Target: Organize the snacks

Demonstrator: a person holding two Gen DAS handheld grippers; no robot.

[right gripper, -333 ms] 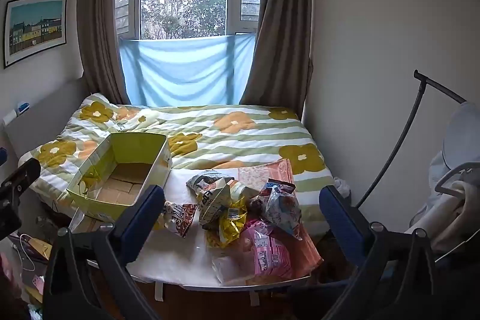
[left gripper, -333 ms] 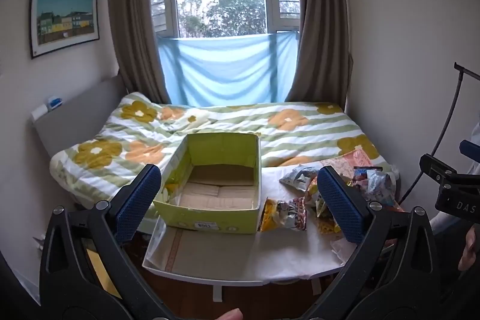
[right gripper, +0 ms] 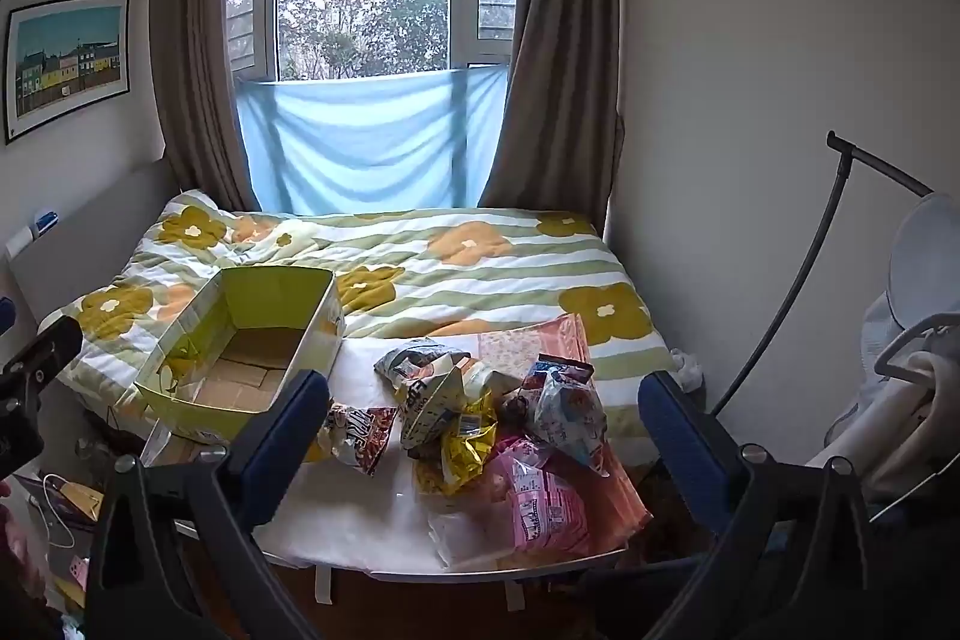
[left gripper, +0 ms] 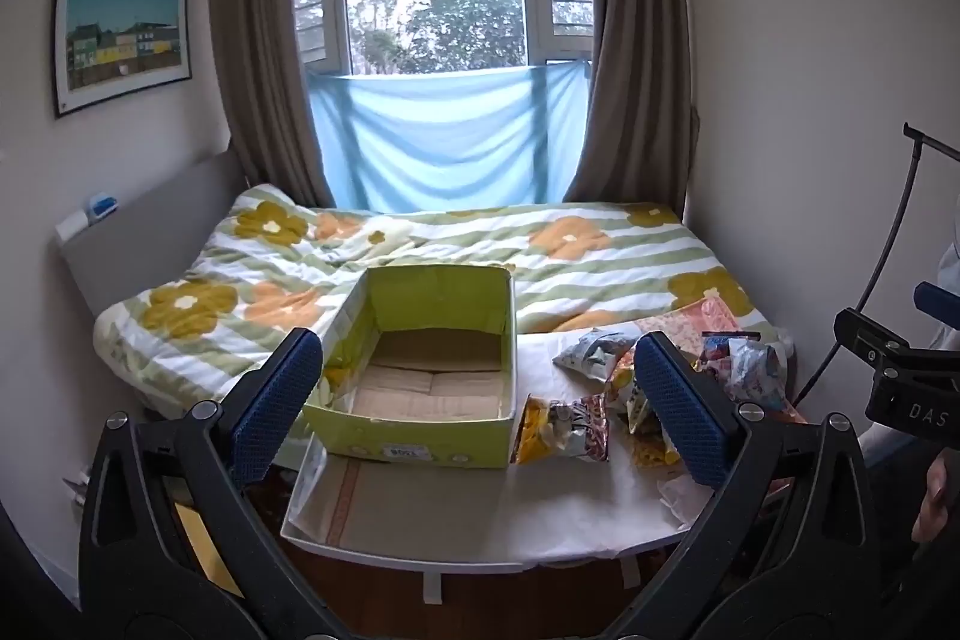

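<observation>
An open, empty green cardboard box (left gripper: 420, 436) stands at the left of a low white table (left gripper: 480, 514); it also shows in the right wrist view (right gripper: 180, 409). A pile of snack bags (right gripper: 480, 418) lies to its right, with a red and yellow bag (left gripper: 564, 427) nearest the box and a pink pack (right gripper: 540, 505) near the front. My left gripper (left gripper: 477, 406) is open and empty, held back from the table facing the box. My right gripper (right gripper: 483, 436) is open and empty, held back facing the pile.
A bed with a flowered quilt (left gripper: 540, 250) lies right behind the table. A window with a blue cloth (left gripper: 450, 142) is beyond. A black stand (right gripper: 798, 274) and a laundry rack (right gripper: 912, 340) are at the right wall. The right gripper's body (left gripper: 900, 376) shows at the left view's right edge.
</observation>
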